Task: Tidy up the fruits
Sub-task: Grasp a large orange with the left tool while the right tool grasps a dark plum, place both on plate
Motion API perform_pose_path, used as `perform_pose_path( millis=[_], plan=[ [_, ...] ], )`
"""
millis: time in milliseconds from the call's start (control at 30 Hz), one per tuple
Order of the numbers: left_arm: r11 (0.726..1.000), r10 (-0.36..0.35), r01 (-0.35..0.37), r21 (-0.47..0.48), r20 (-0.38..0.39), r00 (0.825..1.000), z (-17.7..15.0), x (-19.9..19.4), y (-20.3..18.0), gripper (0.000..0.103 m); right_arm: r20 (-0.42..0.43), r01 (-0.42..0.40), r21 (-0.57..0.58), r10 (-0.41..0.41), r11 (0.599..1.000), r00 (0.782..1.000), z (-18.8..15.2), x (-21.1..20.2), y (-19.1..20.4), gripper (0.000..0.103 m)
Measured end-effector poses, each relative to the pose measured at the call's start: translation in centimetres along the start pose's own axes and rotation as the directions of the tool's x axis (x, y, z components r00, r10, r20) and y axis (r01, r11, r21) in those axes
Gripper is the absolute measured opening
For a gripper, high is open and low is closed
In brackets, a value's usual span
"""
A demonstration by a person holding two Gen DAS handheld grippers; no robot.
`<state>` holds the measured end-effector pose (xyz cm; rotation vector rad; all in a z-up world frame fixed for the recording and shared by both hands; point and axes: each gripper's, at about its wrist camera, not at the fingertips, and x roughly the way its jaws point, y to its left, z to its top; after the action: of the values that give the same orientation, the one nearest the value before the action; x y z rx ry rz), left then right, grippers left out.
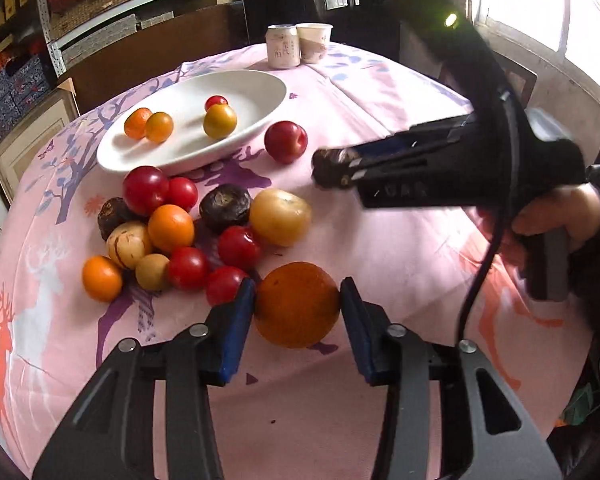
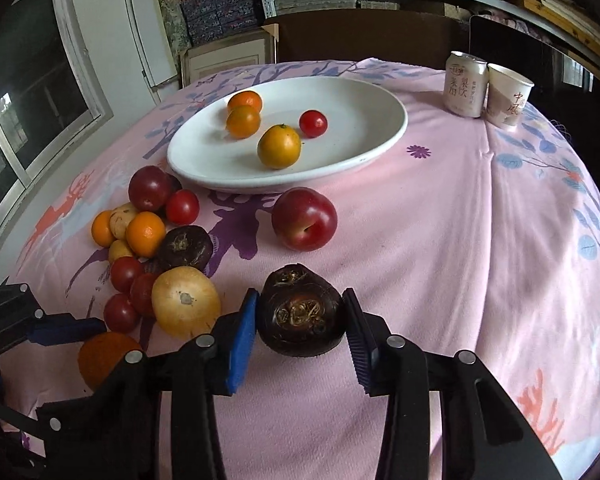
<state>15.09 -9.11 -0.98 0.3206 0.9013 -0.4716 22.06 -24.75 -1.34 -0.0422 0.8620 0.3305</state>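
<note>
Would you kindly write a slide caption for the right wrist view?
Right gripper grips a dark brown water chestnut above the pink cloth, white oval plate of small fruits beyond.

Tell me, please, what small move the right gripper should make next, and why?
Probably carry the dark fruit forward to the white plate and release it there. The right gripper is already shut on it, four small fruits already lie on the plate, and bare room shows on the plate's right side.
</note>
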Motion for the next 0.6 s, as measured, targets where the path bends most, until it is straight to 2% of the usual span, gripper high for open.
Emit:
perform_pose_path(
  millis=[100,200,333,433,500,600],
  plan=[
    [1.0,-0.001,0.001,0.003,0.001,1.0,0.0,-0.1,-0.2,0.043,0.042,0.007,0.018,-0.008,1.0,0.999,-0.1,-1.9,-0.5,0.043],
    [0.999,-0.041,0.041,-0.026,0.015,0.999,0.6,-1.0,0.4,0.043,0.084,0.004,0.027,-0.007,1.0,0.996,0.6,-3.3,-0.9,0.043],
    [0.999,-0.002,0.005,-0.037,0.099,0.995,2.8,-2.9,1.4,0.043,0.136,-0.024,0.032,0.02,0.999,0.991,3.1,-3.9,-1.3,0.043],
    [0.994,-0.012,0.028,-0.107,0.152,0.988,5.2,-3.6,4.4,0.043,0.161,-0.061,0.038,0.054,0.997,0.985,5.7,-3.2,-1.7,0.043],
    [0.984,0.033,-0.007,-0.176,0.148,0.988,7.1,-2.8,6.8,0.043,0.156,-0.053,0.047,0.046,0.997,0.987,7.4,-2.1,-2.1,0.043],
    [0.973,0.118,-0.087,-0.216,0.138,0.983,9.7,0.0,9.6,0.043,0.149,-0.043,0.067,0.033,0.997,0.988,9.5,0.1,-2.7,0.043]
  ],
)
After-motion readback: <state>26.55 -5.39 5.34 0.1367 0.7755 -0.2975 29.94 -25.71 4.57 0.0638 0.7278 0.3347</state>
